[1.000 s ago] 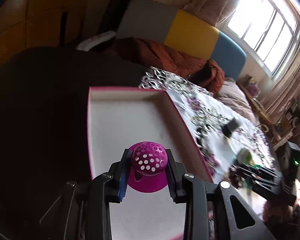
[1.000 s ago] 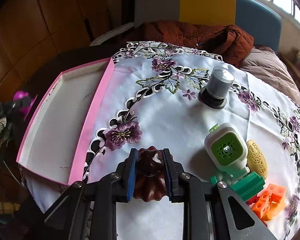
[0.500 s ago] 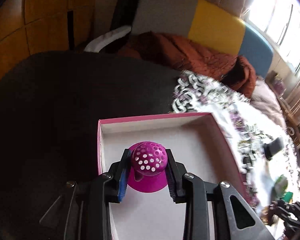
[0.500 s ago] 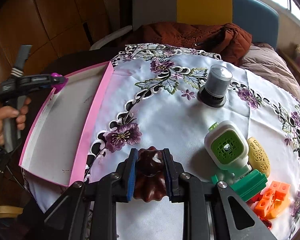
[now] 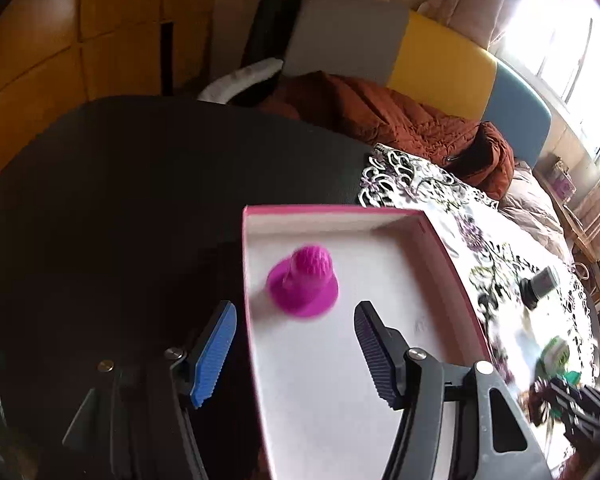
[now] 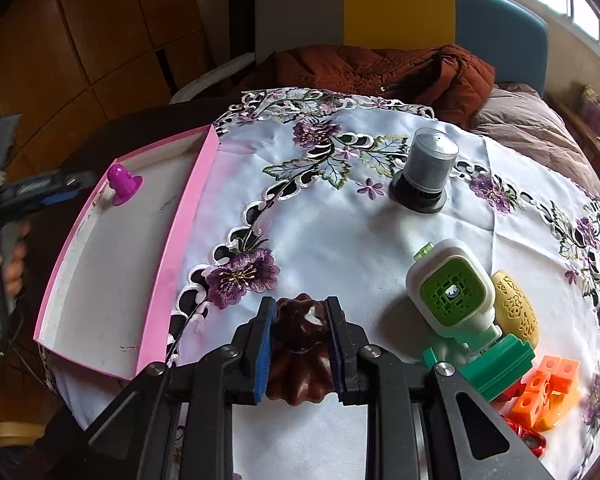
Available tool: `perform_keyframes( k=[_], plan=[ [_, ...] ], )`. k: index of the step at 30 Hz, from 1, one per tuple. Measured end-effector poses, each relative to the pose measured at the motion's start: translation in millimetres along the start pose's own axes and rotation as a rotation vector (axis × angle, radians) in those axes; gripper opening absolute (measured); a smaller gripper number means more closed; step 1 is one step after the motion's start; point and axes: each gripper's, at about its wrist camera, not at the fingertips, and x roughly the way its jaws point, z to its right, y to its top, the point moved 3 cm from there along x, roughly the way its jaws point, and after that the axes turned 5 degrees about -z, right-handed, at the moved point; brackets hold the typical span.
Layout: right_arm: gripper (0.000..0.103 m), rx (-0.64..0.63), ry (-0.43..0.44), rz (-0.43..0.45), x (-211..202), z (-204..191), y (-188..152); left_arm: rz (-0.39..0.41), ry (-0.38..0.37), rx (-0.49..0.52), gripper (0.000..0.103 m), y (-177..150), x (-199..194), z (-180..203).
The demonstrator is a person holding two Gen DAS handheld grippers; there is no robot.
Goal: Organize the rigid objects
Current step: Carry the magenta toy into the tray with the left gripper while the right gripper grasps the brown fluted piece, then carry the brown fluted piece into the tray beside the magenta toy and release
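Since the earlier frame our left gripper (image 5: 296, 354) has let the magenta dotted toy (image 5: 302, 285) go: its jaws have just been opening, and the toy now stands free on the floor of the pink box (image 5: 452, 264), near the box's far left corner and beyond the spread fingers (image 5: 216, 354). Our right gripper (image 6: 300, 350) is clenched on the dark brown fluted mould (image 6: 300, 350), just right of the box, over the embroidered cloth (image 6: 332, 240). We see the grey canister (image 6: 426, 174) well right of the box.
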Motion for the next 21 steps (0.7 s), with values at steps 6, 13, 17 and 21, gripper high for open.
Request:
perform_keyframes(
  k=[6,13,17,21],
  plan=[
    [0.025,0.024,-0.005,-0.001,1,2,0,0.002,-0.001,0.023,0.062,-48,-36,14],
    [0.025,0.038,-0.019,0.003,1,1,0,0.041,0.006,0.104,0.061,-82,-63,38],
    [0.025,0.042,-0.031,0.003,2,-1,0,0.052,-0.012,0.112,0.062,-90,-70,46],
    [0.025,0.037,-0.045,0.004,2,-2,-1,0.06,-0.038,0.111,0.062,-96,-75,49]
  ],
)
